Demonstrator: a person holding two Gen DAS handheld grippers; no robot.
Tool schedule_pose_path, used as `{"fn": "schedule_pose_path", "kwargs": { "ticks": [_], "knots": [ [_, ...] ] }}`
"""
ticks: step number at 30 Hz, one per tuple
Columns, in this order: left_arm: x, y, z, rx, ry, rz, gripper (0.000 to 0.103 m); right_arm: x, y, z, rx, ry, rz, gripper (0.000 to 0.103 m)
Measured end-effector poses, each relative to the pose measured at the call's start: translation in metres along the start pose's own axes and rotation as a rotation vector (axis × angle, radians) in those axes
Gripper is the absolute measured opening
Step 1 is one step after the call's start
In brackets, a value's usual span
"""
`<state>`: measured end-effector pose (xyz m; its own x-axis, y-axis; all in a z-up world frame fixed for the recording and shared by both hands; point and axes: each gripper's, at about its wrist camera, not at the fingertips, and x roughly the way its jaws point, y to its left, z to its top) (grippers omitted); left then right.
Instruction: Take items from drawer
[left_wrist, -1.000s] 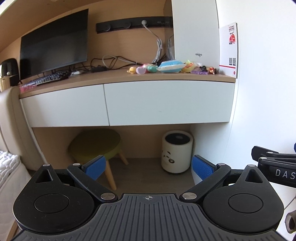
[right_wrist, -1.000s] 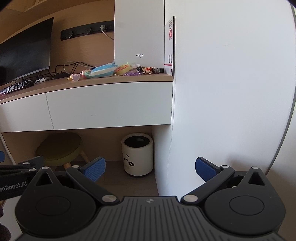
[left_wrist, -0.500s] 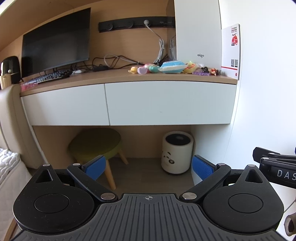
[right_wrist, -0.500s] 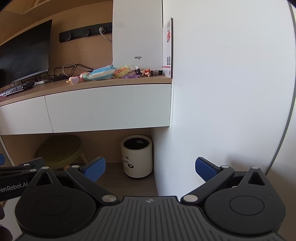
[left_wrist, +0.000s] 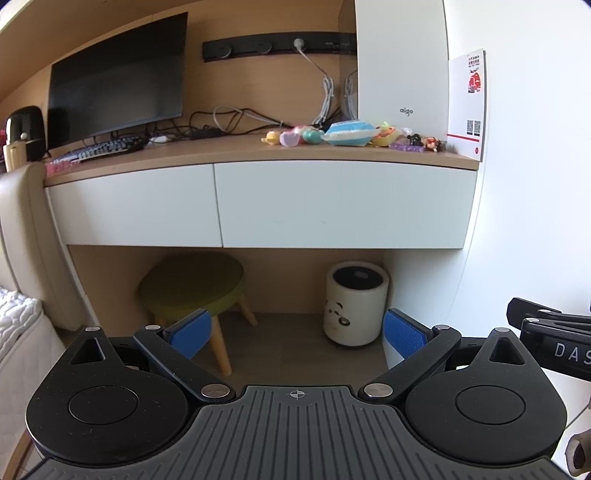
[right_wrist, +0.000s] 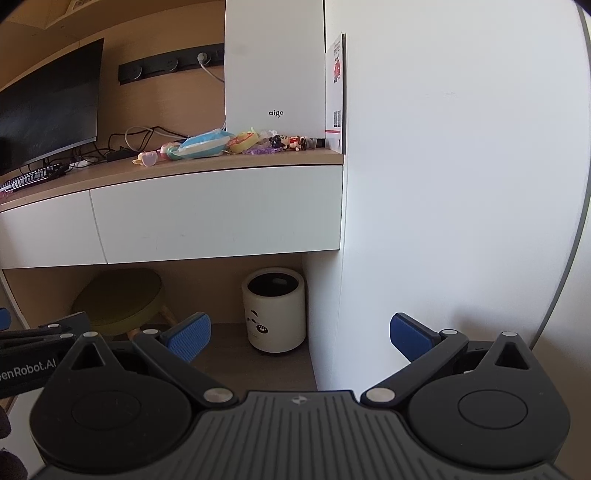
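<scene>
Drawer (left_wrist: 340, 205) shut, contents hidden; both grippers' jaws wide, empty.

The drawer (left_wrist: 340, 205) is closed, hiding its contents. The small toys (left_wrist: 421, 142) on the desk are too tiny to identify. The monitor (right_wrist: 44, 122) is cut off at the right-wrist view's left edge.

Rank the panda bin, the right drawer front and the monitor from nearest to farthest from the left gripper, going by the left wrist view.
From the left gripper:
1. Panda bin: on the floor under the desk, just ahead and slightly right.
2. Right drawer front: shut, above the bin.
3. Monitor: at the back of the desktop, far left.
</scene>
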<state>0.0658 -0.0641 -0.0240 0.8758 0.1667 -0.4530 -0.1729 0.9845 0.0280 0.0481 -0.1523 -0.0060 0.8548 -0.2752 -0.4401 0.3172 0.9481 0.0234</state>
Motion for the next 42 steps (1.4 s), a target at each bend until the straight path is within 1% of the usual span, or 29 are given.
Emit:
{"fn": "schedule_pose_path", "kwargs": {
  "ticks": [18, 42],
  "knots": [
    [0.0013, -0.0015, -0.0043, -0.014, 0.019, 0.001, 0.102, 0.0033, -0.0024, -0.0003, 0.006, 0.012, -0.003, 0.103],
    [0.0015, -0.0009, -0.0044, -0.018, 0.020, 0.006, 0.102, 0.0033, -0.0027, -0.0014, 0.005, 0.017, -0.001, 0.103]
  ]
}}
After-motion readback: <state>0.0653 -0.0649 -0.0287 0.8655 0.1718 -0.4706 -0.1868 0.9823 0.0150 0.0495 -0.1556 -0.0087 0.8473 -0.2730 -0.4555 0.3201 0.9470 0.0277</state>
